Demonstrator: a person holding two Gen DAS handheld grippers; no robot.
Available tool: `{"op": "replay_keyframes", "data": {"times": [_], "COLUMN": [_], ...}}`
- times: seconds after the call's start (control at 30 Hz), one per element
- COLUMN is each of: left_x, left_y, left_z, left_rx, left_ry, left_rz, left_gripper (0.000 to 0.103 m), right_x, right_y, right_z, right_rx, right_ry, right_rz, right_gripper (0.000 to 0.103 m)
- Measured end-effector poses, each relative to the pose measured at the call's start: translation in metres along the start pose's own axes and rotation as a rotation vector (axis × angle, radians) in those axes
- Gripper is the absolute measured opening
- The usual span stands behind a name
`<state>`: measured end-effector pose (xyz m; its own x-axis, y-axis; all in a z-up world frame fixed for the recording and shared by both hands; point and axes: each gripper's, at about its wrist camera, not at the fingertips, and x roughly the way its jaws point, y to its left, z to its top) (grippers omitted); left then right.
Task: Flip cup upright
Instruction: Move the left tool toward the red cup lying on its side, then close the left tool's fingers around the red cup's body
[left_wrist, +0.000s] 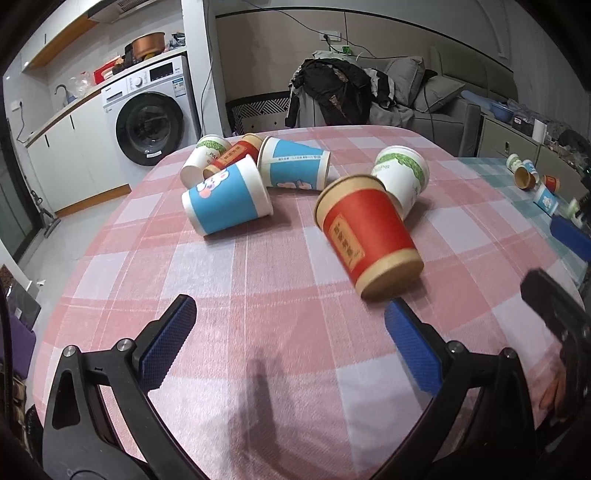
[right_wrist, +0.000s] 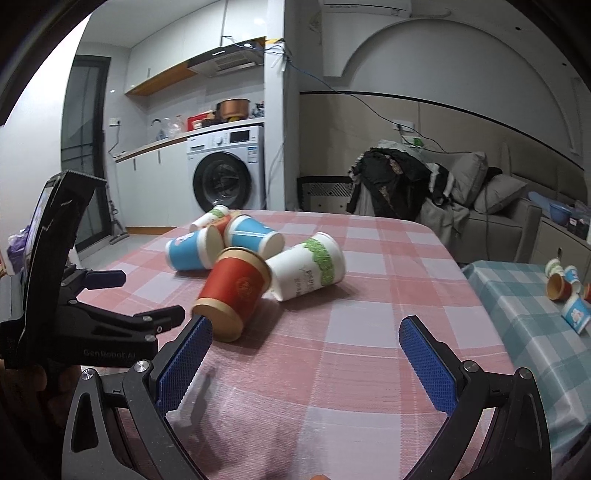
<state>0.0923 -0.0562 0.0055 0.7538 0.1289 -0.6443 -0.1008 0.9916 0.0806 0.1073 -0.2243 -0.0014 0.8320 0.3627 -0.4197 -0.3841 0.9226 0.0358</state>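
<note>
Several paper cups lie on their sides on the pink checked tablecloth. The nearest is a red cup, base toward me, also in the right wrist view. A white cup with a green band lies behind it. Blue cups lie further left. My left gripper is open and empty, its right finger just below the red cup. My right gripper is open and empty, its left fingertip next to the red cup's base.
The left gripper's body shows at the left of the right wrist view. A second table with a teal checked cloth and more cups stands to the right. A washing machine and a sofa with clothes are behind.
</note>
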Motion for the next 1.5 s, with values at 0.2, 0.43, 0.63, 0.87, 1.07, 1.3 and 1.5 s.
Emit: {"op": "replay_keyframes", "data": {"times": [0.2, 0.43, 0.63, 0.87, 1.07, 1.3, 1.5], "left_x": [0.01, 0.016, 0.014, 0.015, 0.027, 0.041, 0.052], "left_y": [-0.01, -0.02, -0.024, -0.03, -0.037, -0.046, -0.051], "left_z": [0.016, 0.026, 0.027, 0.034, 0.039, 0.045, 0.046], "left_rx": [-0.002, 0.0, 0.005, 0.012, 0.006, 0.026, 0.026], "left_ry": [0.009, 0.01, 0.002, -0.003, 0.022, 0.047, 0.095], "left_rz": [0.016, 0.007, -0.006, -0.009, -0.02, -0.013, -0.038], "left_gripper": [0.102, 0.102, 0.102, 0.102, 0.102, 0.101, 0.063], "right_x": [0.003, 0.006, 0.01, 0.015, 0.02, 0.02, 0.02], "right_y": [-0.014, -0.018, -0.026, -0.031, -0.035, -0.036, -0.035], "right_z": [0.001, 0.003, 0.004, 0.006, 0.007, 0.007, 0.006], "right_rx": [0.049, 0.056, 0.084, 0.093, 0.11, 0.11, 0.108], "right_ry": [0.021, 0.033, 0.042, 0.049, 0.065, 0.067, 0.066], "right_rz": [-0.037, -0.059, -0.06, -0.057, -0.063, -0.063, -0.061], "right_gripper": [0.103, 0.103, 0.103, 0.103, 0.103, 0.103, 0.103]}}
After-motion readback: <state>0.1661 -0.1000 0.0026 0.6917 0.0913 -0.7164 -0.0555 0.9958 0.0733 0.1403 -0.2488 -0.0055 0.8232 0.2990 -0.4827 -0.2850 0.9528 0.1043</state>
